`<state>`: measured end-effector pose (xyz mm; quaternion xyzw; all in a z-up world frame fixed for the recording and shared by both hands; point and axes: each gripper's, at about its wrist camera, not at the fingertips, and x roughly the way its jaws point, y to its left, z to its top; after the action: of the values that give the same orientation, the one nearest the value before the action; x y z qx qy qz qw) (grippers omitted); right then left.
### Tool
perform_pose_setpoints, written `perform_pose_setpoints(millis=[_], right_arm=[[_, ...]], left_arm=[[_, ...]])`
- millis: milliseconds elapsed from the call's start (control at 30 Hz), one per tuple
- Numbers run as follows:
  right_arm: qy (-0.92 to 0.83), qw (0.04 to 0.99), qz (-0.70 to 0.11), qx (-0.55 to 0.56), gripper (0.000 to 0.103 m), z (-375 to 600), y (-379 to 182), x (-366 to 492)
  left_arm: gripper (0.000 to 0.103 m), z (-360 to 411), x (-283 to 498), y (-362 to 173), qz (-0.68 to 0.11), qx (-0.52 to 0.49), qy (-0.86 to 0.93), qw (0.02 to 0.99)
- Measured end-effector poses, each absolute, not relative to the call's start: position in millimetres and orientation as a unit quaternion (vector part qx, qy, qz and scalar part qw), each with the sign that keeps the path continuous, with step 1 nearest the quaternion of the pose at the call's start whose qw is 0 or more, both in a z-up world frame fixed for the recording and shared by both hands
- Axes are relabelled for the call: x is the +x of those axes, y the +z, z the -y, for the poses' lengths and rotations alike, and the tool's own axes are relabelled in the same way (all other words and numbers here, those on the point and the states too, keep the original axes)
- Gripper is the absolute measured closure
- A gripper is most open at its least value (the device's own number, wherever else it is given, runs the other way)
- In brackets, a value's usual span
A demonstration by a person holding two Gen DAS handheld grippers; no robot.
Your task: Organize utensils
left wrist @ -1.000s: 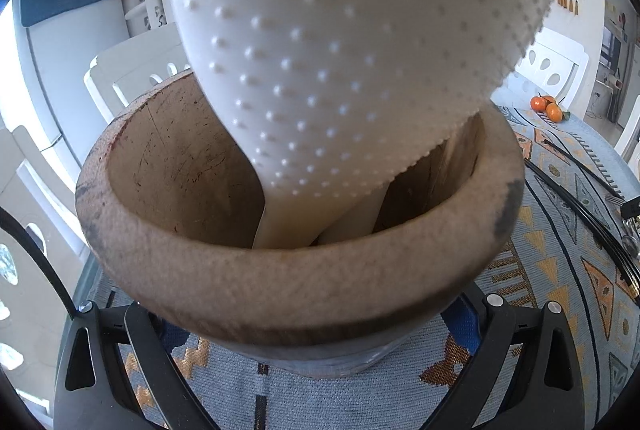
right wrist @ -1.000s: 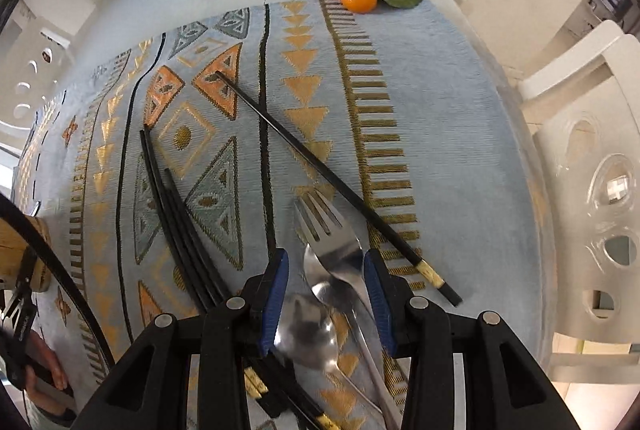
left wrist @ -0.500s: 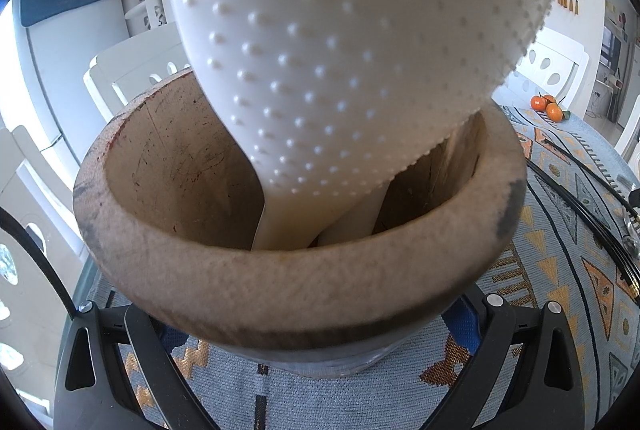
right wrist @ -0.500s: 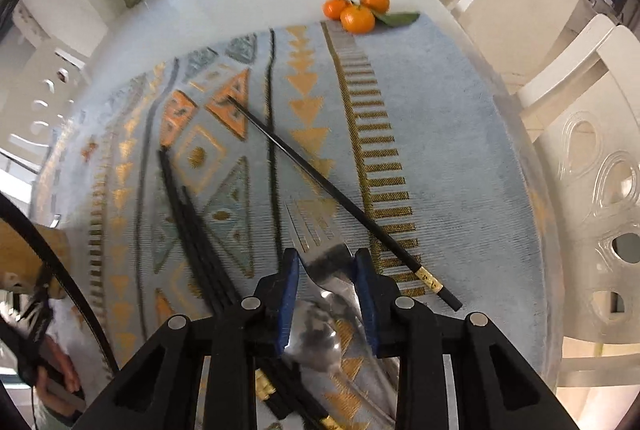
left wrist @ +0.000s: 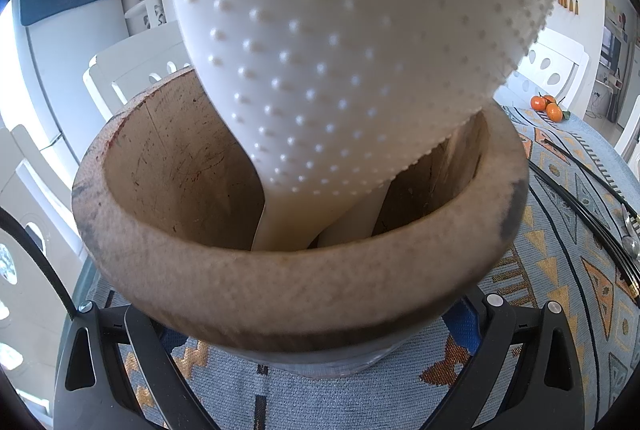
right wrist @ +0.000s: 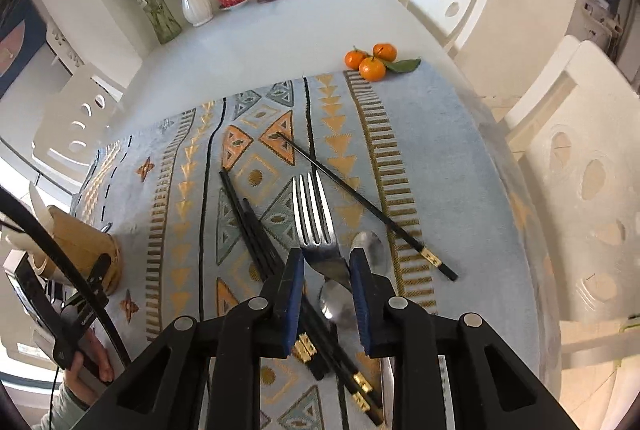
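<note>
Pale blue tablecloth (right wrist: 420, 134), patterned with orange and gold triangles and black stripes. Silver fork (right wrist: 314, 218), black chopsticks (right wrist: 256, 230) tipped in gold, bright orange tangerines (right wrist: 370, 60). Brown wooden holder (left wrist: 280, 290), a white spoon (left wrist: 352, 42) dotted with bumps.

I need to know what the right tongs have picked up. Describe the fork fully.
The fork is shiny silver metal with four long tines pointing away from the camera. Its neck sits between the blue pads of the right tongs, which have just been closing on it. It appears lifted above the patterned cloth, over a spoon and black chopsticks.
</note>
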<state>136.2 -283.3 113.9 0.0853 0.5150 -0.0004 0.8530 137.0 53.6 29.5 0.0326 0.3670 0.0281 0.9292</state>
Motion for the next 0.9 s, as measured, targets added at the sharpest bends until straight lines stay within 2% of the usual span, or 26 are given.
perform_pose_setpoints(millis=[33, 67, 300, 400, 533, 900], right_arm=[[-0.005, 0.857, -0.509, 0.084, 0.084, 283, 117, 131], [-0.006, 0.86, -0.503, 0.085, 0.093, 283, 121, 126], [-0.013, 0.879, -0.469, 0.088, 0.099, 278, 149, 103], [-0.004, 0.884, -0.454, 0.11, 0.1, 276, 164, 97], [0.015, 0.905, -0.416, 0.086, 0.1, 254, 200, 95], [0.183, 0.945, -0.27, 0.028, 0.1, 132, 312, 115]], left_arm=[[0.003, -54, 137, 30, -0.367, 0.032, 0.028, 0.929], [0.003, -54, 137, 30, -0.368, 0.032, 0.028, 0.929], [0.003, -57, 139, 28, -0.372, 0.03, 0.026, 0.928], [0.003, -58, 140, 28, -0.372, 0.031, 0.026, 0.928], [0.003, -58, 141, 27, -0.375, 0.032, 0.026, 0.926], [0.003, -59, 136, 30, -0.365, 0.029, 0.024, 0.93]])
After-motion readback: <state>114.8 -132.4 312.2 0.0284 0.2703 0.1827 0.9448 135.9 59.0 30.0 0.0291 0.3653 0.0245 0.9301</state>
